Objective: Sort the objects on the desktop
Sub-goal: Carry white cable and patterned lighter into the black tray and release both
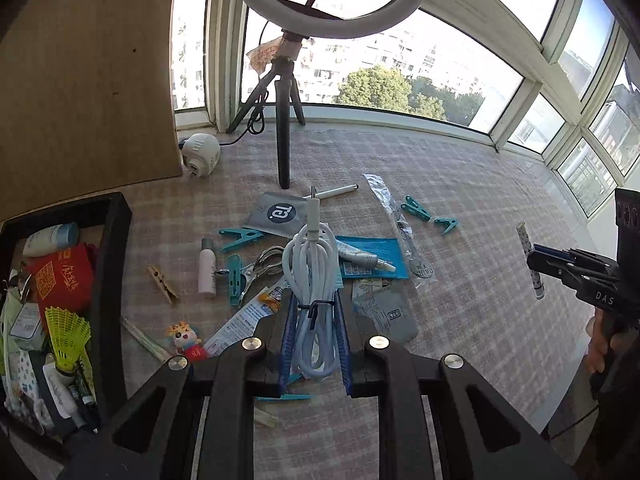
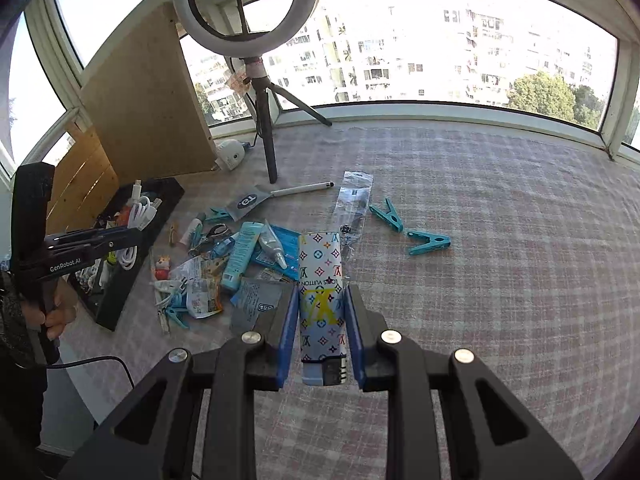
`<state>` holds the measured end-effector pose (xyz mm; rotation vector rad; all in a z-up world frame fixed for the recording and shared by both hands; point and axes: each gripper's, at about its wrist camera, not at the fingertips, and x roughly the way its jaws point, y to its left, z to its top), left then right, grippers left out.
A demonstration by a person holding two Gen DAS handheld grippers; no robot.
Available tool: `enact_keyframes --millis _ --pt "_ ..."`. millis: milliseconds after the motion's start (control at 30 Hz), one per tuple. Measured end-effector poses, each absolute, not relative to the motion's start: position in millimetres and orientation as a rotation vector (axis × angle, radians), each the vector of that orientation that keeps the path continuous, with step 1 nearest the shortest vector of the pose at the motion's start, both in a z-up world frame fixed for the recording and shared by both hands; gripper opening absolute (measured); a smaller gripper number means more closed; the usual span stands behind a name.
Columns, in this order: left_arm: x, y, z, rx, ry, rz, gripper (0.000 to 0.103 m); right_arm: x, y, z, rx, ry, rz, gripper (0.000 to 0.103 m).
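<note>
My left gripper (image 1: 316, 300) is shut on a coiled white cable (image 1: 310, 256), tied with a black band and lifted above the pile on the checked cloth. From the right wrist view, that left gripper (image 2: 136, 236) hangs over the black tray (image 2: 160, 216) with the cable (image 2: 140, 210) in it. My right gripper (image 2: 322, 292) is shut on a white lighter (image 2: 320, 264) with a coloured monogram print, held upright off the cloth. In the left wrist view the right gripper (image 1: 534, 260) and the lighter (image 1: 530, 256) are at the far right.
The black tray (image 1: 116, 240) at left holds a yellow shuttlecock (image 1: 66, 332), a red packet and bottles. On the cloth lie teal pegs (image 2: 428, 242), a pen (image 2: 304, 189), tubes, pouches and a wooden peg (image 1: 162, 282). A ring light tripod (image 1: 284, 120), a white camera (image 1: 200, 154) and a wooden board stand behind.
</note>
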<state>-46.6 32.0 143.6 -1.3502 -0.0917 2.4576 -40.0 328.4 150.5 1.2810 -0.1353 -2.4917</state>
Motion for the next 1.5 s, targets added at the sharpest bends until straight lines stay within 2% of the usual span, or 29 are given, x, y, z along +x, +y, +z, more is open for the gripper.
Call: enact_keyframes --millis 300,567,800,1067,1100,1133,1200,1367,1500 --pt "8.3 -116.3 160.3 -1.365 -0.149 2.65 0.018 -33.2 196.1 181.4 1.179 -0.057 -2.377 0.023" --pt "5.9 -240.6 171.6 -1.385 -0.16 2.814 0.018 -37.6 54.7 187.3 1.134 0.008 -2.227 0.023" --pt "-30.5 -299.9 168.0 -1.389 -0.179 2.844 0.018 -30.8 -51.2 170.5 1.152 0.082 -2.098 0.023" --pt "-86.1 -329.5 156.4 -1.392 -0.157 2.823 0.019 -35.5 -117.7 162.1 1.153 0.126 -2.012 0.024" --pt "-92.4 -332.5 154.6 -1.409 -0.144 2.852 0.027 -37.0 -122.0 162.2 1.152 0.133 -2.018 0.029" --pt "-98.6 -335.5 152.9 -1.427 -0.131 2.882 0.042 -38.5 -125.1 162.5 1.151 0.143 -2.035 0.046" --pt "-103.2 -344.2 153.4 -1.39 -0.19 2.906 0.044 -42.2 -129.0 163.6 1.146 0.151 -2.062 0.058" --pt "-100.2 -352.5 151.2 -1.35 -0.283 2.881 0.044 -52.9 -117.8 161.4 1.167 0.119 -2.093 0.058" --pt "-92.6 -346.1 148.1 -1.351 -0.285 2.849 0.044 -57.3 -99.4 157.1 1.19 0.09 -2.127 0.058"
